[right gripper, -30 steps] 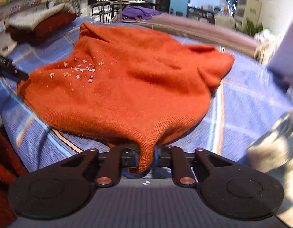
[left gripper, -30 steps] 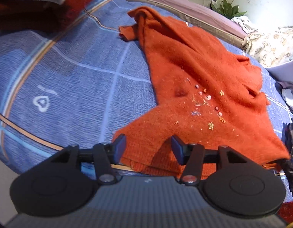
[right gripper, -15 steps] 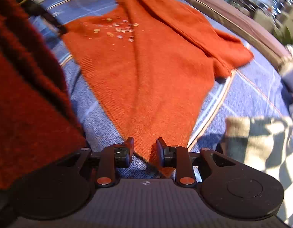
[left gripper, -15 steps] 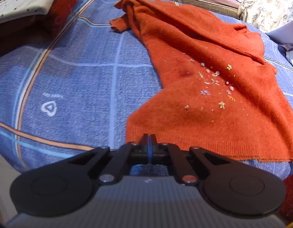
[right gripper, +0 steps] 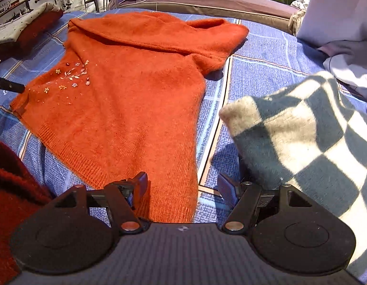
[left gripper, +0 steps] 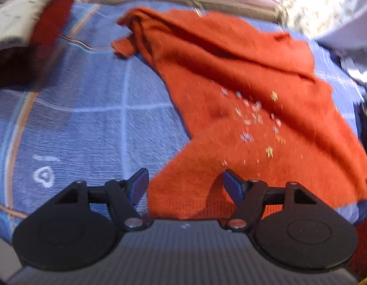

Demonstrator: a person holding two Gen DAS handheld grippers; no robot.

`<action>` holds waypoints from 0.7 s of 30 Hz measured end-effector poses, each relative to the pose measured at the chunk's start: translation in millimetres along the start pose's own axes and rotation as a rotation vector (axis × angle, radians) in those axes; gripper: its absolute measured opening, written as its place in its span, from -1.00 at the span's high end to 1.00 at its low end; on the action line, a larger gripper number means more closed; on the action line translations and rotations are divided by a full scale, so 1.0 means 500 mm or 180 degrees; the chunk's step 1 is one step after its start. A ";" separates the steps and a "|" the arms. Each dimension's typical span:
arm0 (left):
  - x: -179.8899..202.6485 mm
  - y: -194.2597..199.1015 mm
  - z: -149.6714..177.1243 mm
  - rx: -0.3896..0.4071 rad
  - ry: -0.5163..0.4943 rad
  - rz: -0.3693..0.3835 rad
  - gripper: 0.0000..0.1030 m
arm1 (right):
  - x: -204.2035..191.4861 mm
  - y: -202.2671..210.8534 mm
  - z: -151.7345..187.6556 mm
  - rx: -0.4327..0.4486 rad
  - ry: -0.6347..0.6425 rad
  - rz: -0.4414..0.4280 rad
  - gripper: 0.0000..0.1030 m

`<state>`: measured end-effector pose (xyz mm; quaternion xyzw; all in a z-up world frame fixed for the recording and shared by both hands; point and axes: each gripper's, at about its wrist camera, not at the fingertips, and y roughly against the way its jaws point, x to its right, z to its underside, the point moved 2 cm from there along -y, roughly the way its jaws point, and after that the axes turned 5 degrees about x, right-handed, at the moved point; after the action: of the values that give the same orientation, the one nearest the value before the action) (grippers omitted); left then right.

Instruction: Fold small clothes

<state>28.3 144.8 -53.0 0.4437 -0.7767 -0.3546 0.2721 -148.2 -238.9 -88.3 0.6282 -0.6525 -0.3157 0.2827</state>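
Since the earlier frames both claws have let go: the left claw (left gripper: pixel 185 186), fully pinched half a second back, now stands apart with jaws opening; the right claw (right gripper: pixel 182 188), which a second ago pinched the hem corner, is opening to its widest.

Left wrist view, near to far: blurred. Hem corner of the orange sweater (left gripper: pixel 235 95) lies between the blue pads (left gripper: pixel 139 185), loose; pads not pressing it. Sweater runs from 6 o'clock up toward 11 o'clock, flat on the blue checked bedspread (left gripper: pixel 88 109). Small embroidered flowers (left gripper: pixel 254 121) just right of centre. White heart mark (left gripper: pixel 43 177) on the bedspread at 8 o'clock. Folded pile (left gripper: pixel 31 28), red under pale, at 10 o'clock, well apart from the sweater.

Right wrist view, near to far: other hem corner sits between the open fingers (right gripper: pixel 140 185), nearer the left one; no grip. Dark red knit (right gripper: pixel 10 190) at 8 o'clock. Checked grey-and-cream cloth (right gripper: pixel 302 137) at 3 o'clock, beside the sweater but apart from it. Sweater (right gripper: pixel 126 90) spread across centre, a sleeve (right gripper: pixel 207 30) folded over the top toward 1 o'clock. Tip of the left claw (right gripper: pixel 10 85) shows at 9 o'clock by the sweater's edge. Brown mattress edge (right gripper: pixel 219 2) at 12 o'clock.
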 end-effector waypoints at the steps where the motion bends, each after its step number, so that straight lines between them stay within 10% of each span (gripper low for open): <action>1: 0.005 -0.011 0.005 -0.0044 -0.0035 -0.0010 -0.29 | 0.001 -0.002 0.005 -0.0014 -0.0039 -0.0009 -1.00; 3: 0.012 -0.018 0.014 0.0016 -0.0059 -0.0032 -0.05 | 0.001 -0.008 0.015 -0.0045 -0.0107 -0.0025 -1.00; 6: 0.011 -0.011 0.020 0.0036 0.0126 0.0113 0.85 | 0.002 -0.021 0.025 -0.0104 -0.0201 -0.0048 -1.00; 19: -0.029 0.126 0.051 0.0088 0.0374 0.0151 0.87 | 0.002 -0.030 0.030 -0.0163 -0.0336 -0.0198 -0.95; 20: -0.032 0.120 0.060 0.0005 0.0343 0.0089 0.87 | -0.001 -0.030 0.031 -0.0174 -0.0320 -0.0218 -0.79; 21: -0.035 0.114 0.068 -0.0054 0.0323 0.0072 0.87 | -0.004 -0.029 0.031 -0.0172 -0.0292 -0.0237 -0.13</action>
<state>-17.1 191.1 -30.3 0.4501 -0.7638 -0.3351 0.3190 -150.5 -236.3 -109.3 0.6291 -0.6322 -0.3719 0.2574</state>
